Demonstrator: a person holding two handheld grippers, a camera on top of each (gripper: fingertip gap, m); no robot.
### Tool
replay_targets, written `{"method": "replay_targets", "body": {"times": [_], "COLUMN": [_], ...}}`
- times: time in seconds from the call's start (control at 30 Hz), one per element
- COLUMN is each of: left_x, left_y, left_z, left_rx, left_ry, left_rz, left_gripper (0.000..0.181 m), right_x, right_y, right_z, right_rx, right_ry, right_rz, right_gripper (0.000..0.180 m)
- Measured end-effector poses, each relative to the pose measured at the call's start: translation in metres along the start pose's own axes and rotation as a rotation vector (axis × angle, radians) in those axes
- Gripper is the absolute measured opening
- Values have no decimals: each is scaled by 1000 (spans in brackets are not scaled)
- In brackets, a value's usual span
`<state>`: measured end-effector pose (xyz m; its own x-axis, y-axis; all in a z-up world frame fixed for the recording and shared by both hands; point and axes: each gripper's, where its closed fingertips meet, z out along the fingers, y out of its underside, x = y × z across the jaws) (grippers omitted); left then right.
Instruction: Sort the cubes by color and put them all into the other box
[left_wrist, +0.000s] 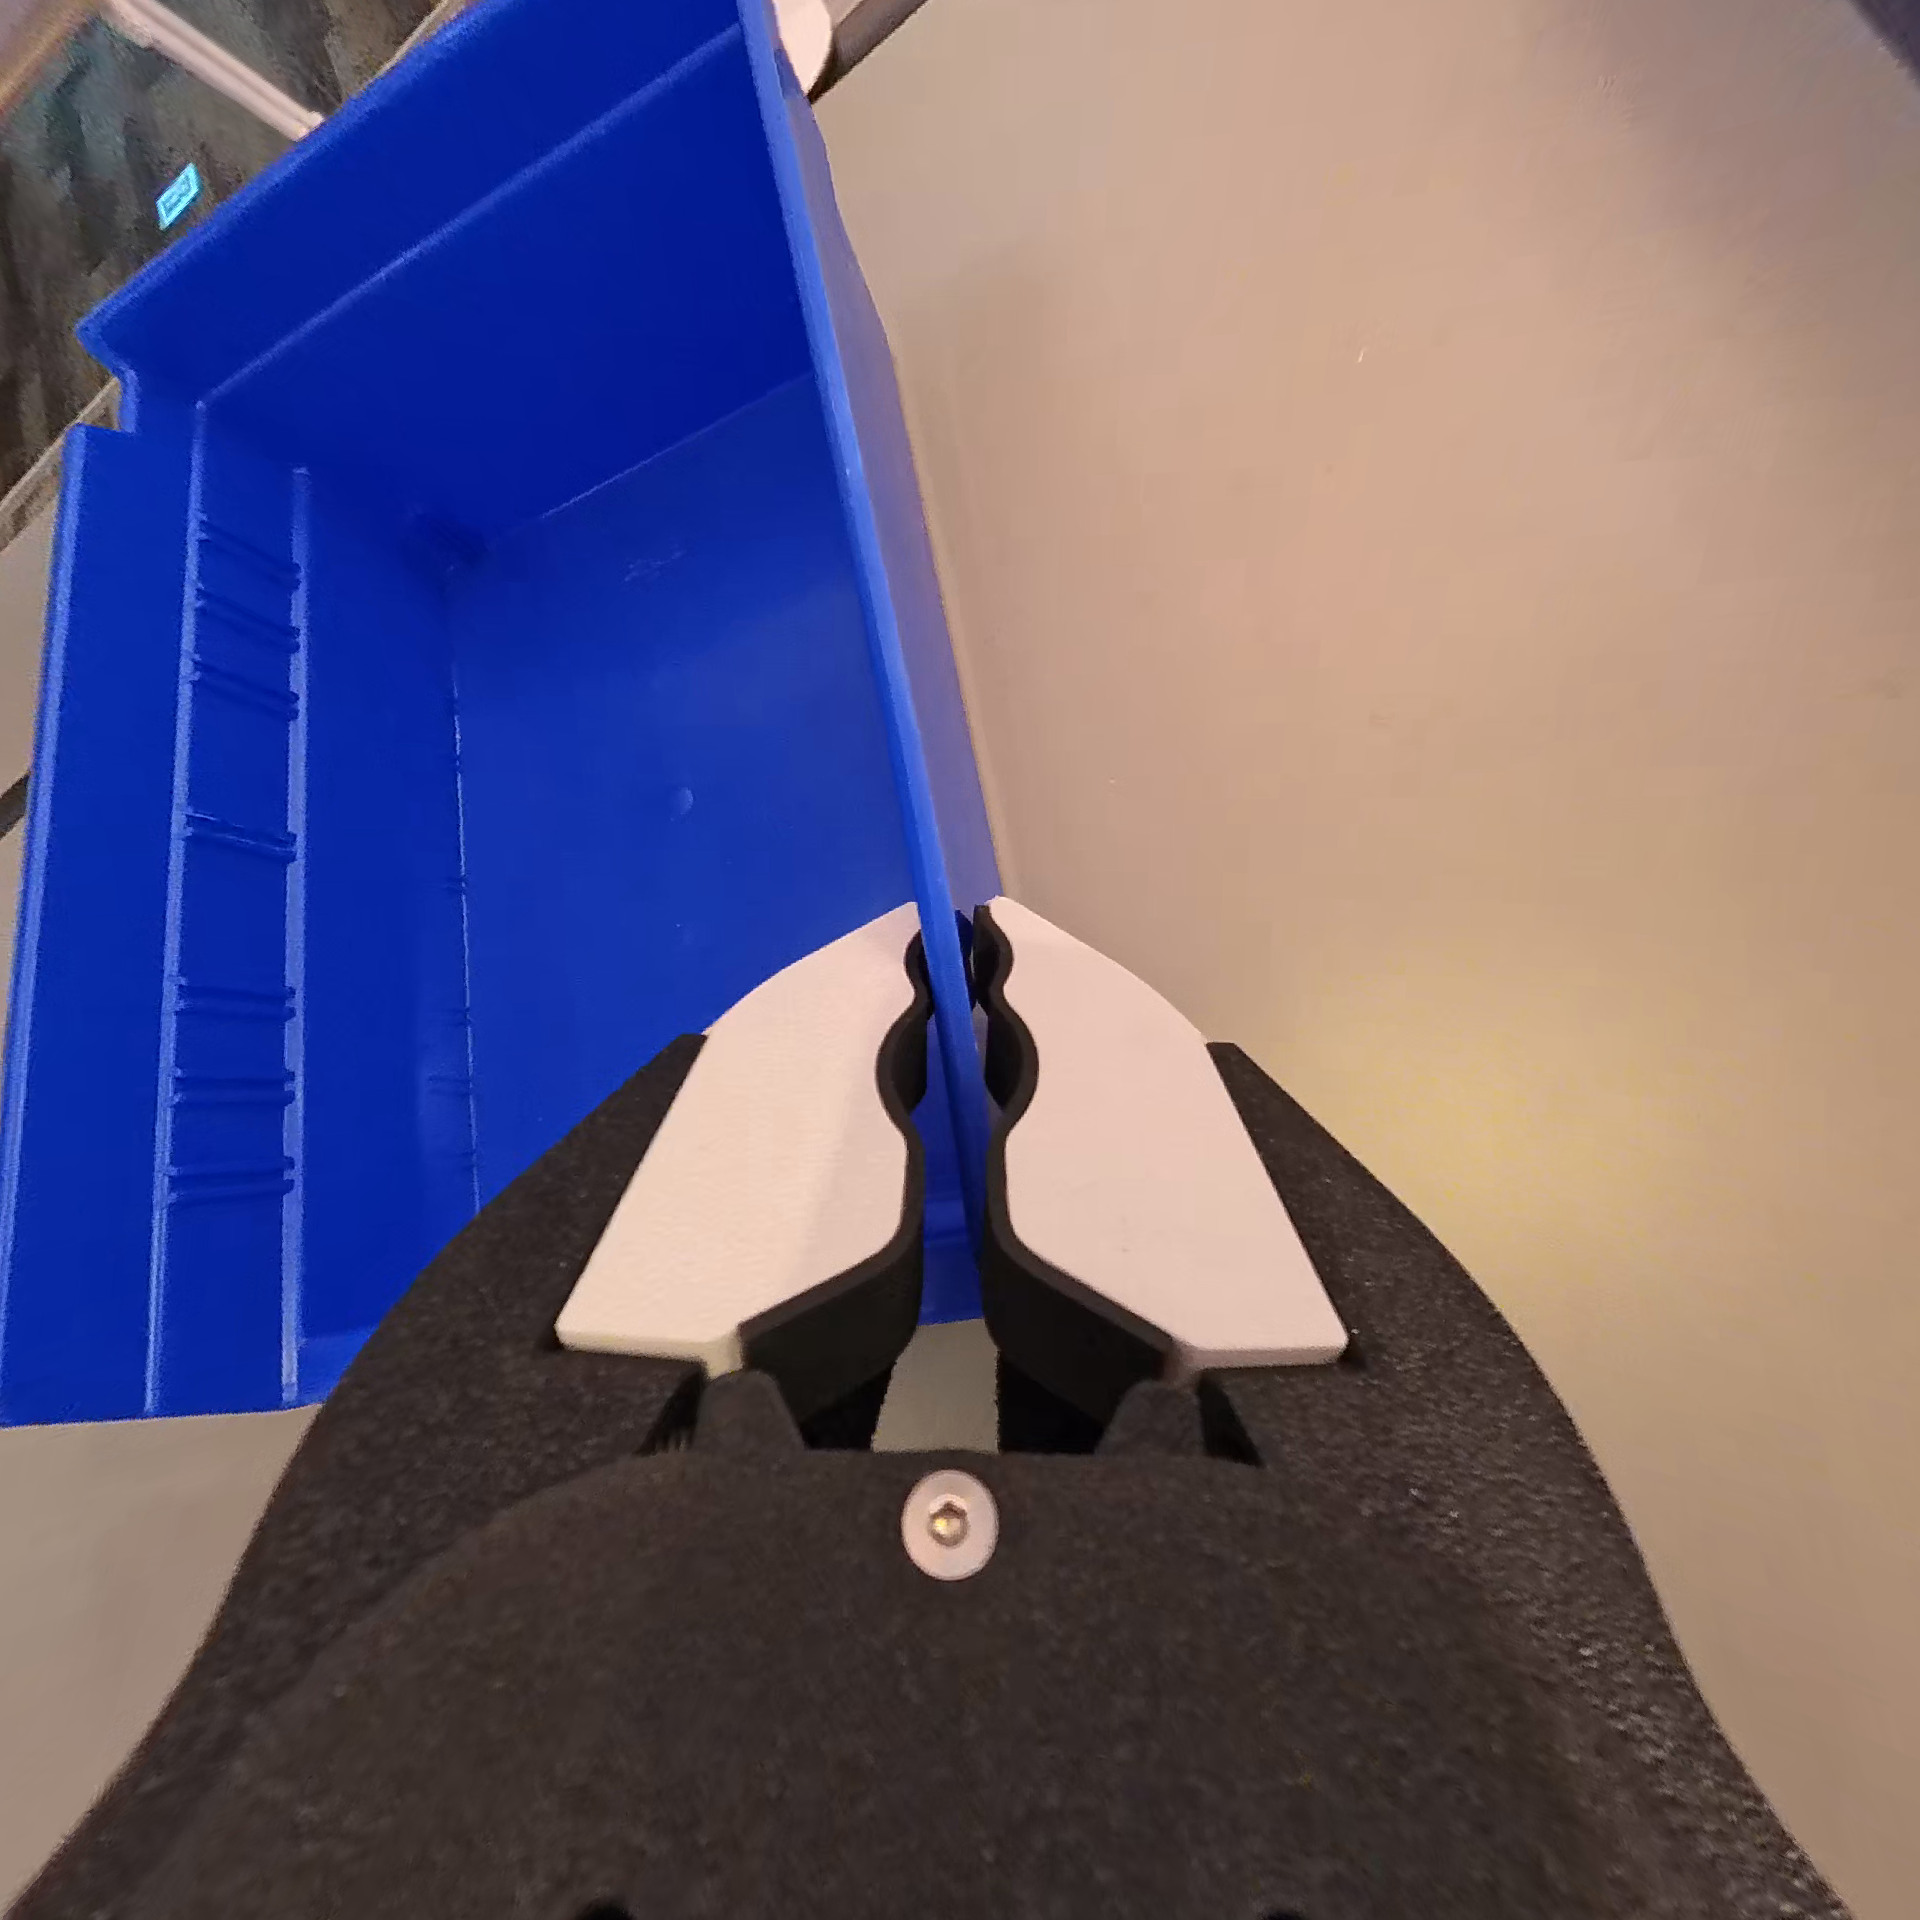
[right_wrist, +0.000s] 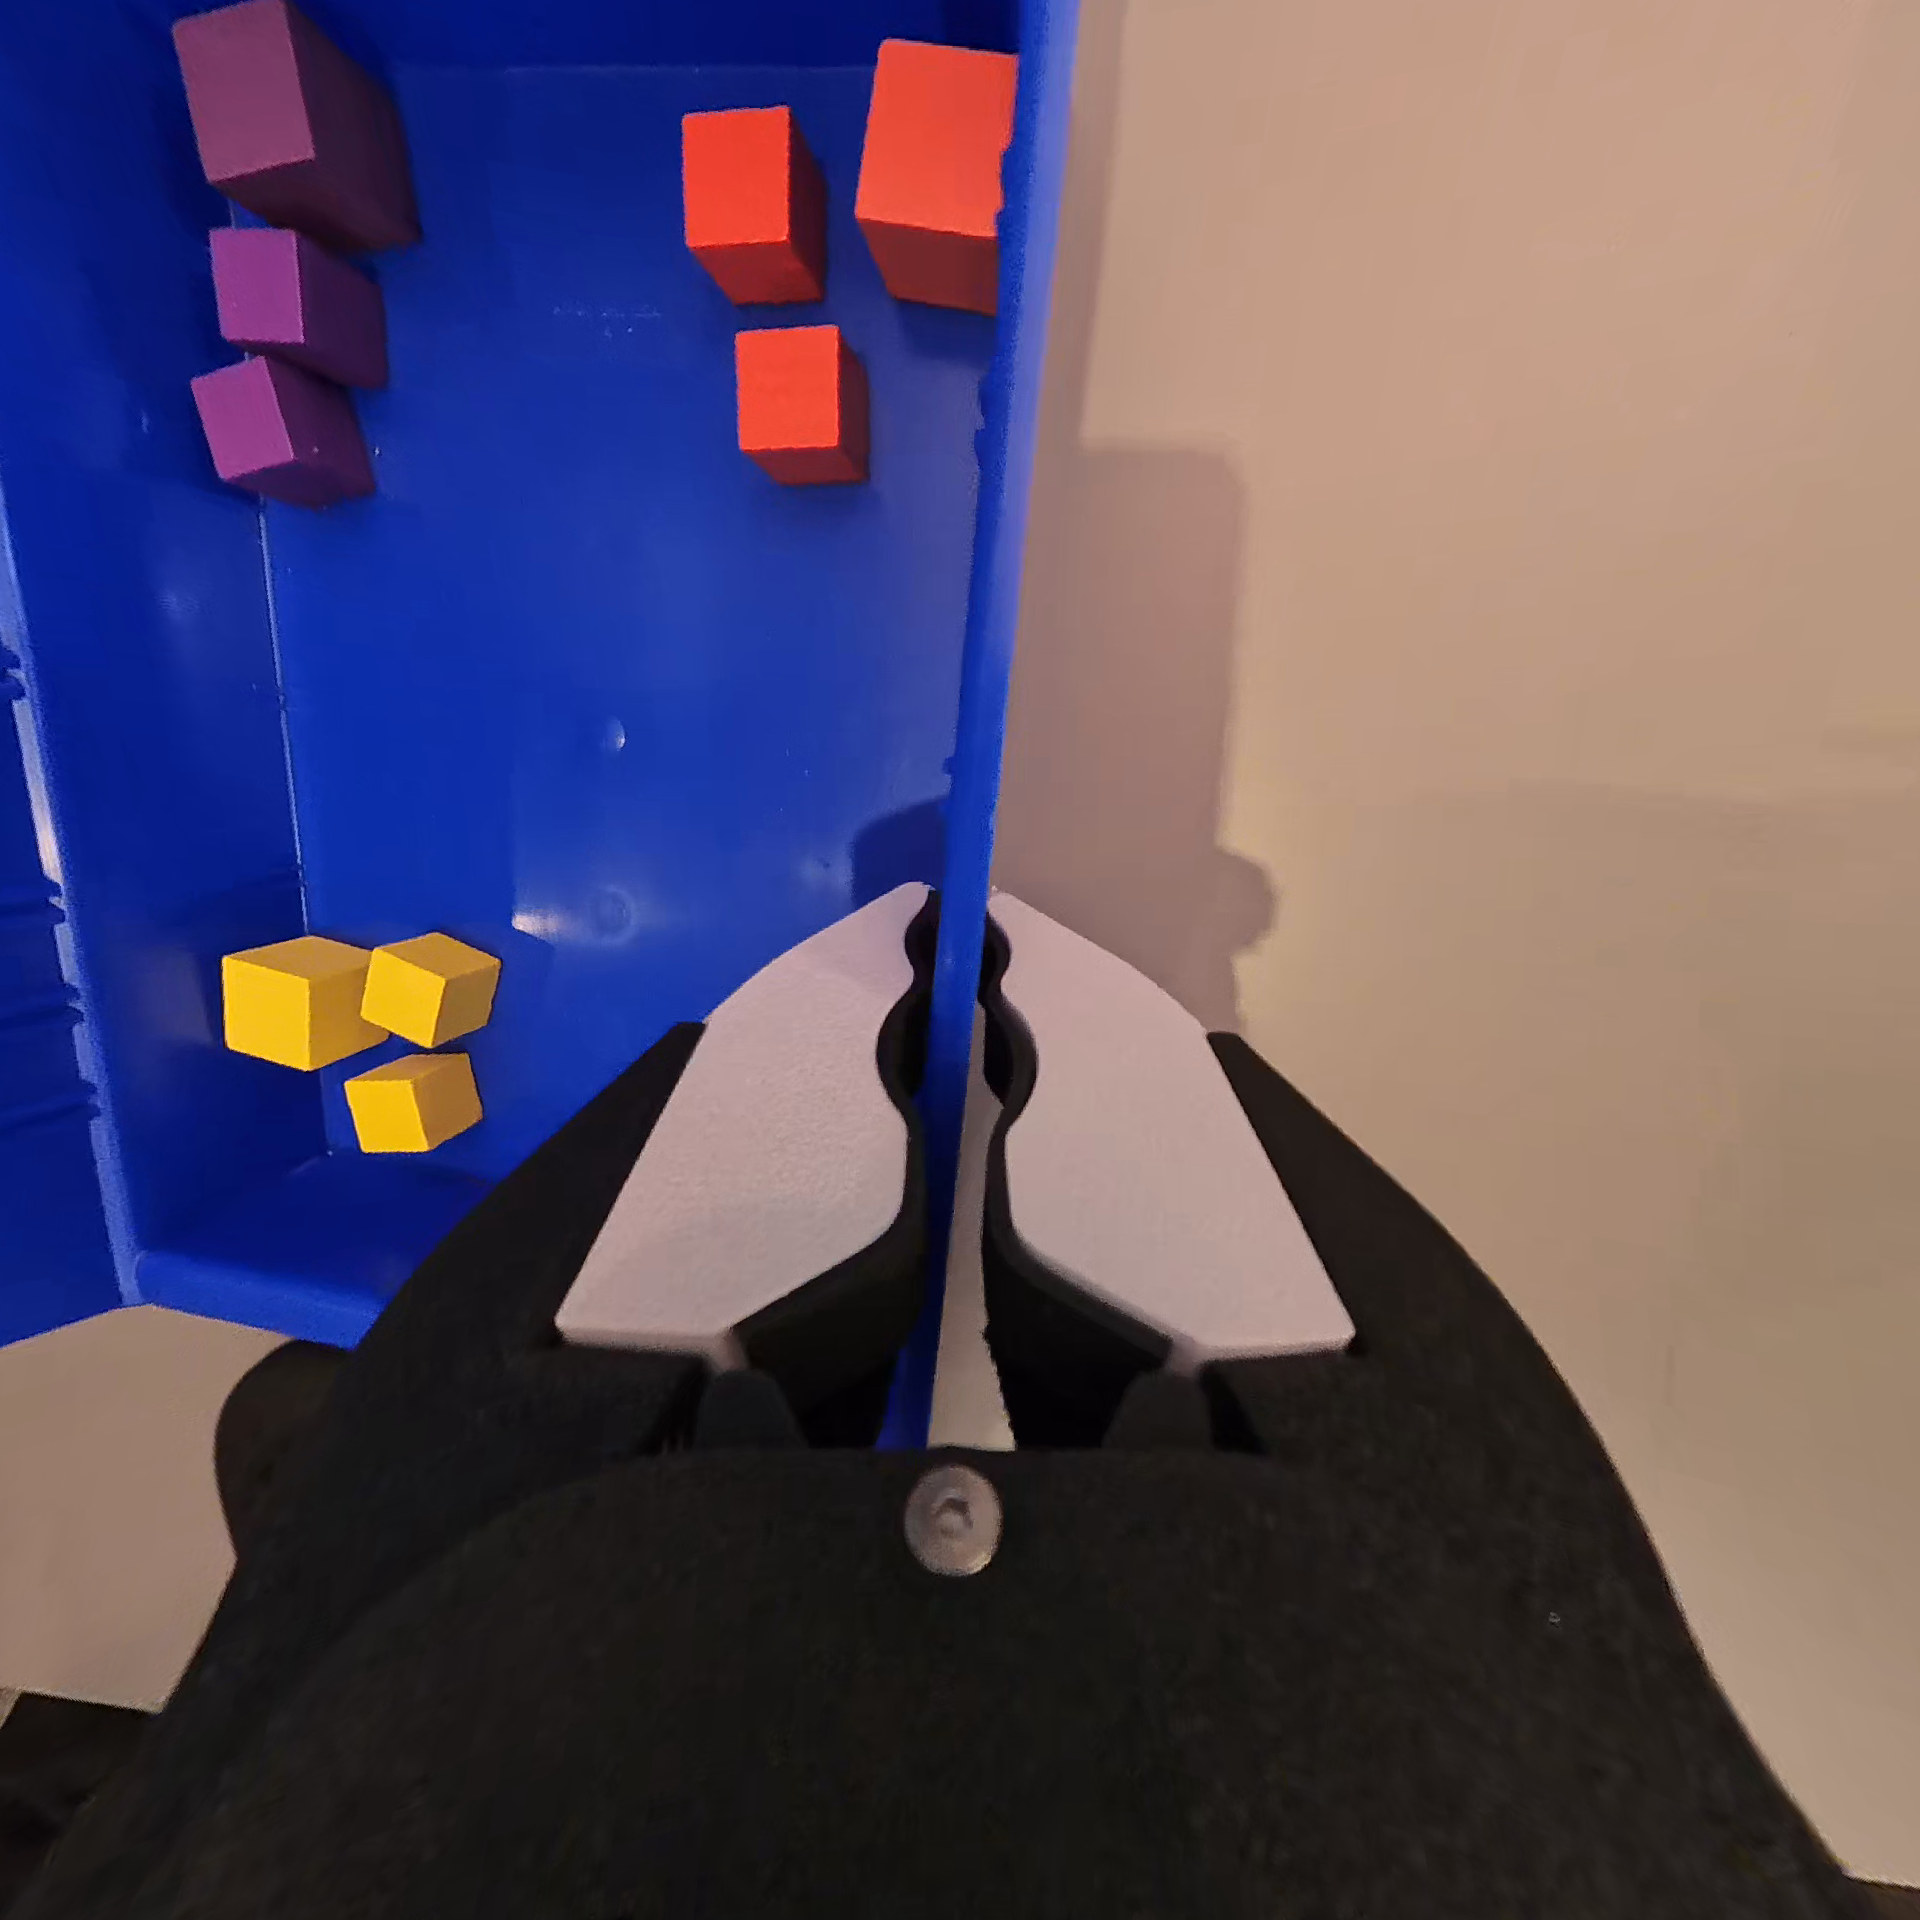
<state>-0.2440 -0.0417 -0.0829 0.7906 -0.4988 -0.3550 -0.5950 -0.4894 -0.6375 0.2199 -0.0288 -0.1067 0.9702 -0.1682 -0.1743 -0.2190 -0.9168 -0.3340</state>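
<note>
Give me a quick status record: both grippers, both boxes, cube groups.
left hand-held gripper: shut on wall of empty box
right hand-held gripper: shut on wall of filled box
purple cubes: three, far left of filled box
red cubes: three, far right, one against the wall
yellow cubes: three, near left corner
table: beige, no loose cubes in view

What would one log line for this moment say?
left gripper: clamps empty blue box wall | right gripper: clamps sorted-cube box wall
</note>
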Motion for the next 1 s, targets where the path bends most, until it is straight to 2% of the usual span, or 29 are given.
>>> {"method": "replay_targets", "body": {"times": [0.47,0.67,0.83,1.0], "left_x": [49,50,38,21], "left_y": [-29,-31,-28,-22], "left_z": [2,1,-4,-15], "left_rx": [81,131,174,185], "left_ry": [111,92,66,62], "left_rz": [32,44,-2,-39], "left_gripper": [5,6,28,40], "right_x": [-107,-127,-128,-130], "right_y": [7,9,10,10], "right_z": [16,19,19,26], "right_rx": [-49,-57,-71,-119], "right_ry": [-7,-10,-55,-92], "right_rz": [-163,-193,-166,-128], "right_gripper": [5,6,8,11]}}
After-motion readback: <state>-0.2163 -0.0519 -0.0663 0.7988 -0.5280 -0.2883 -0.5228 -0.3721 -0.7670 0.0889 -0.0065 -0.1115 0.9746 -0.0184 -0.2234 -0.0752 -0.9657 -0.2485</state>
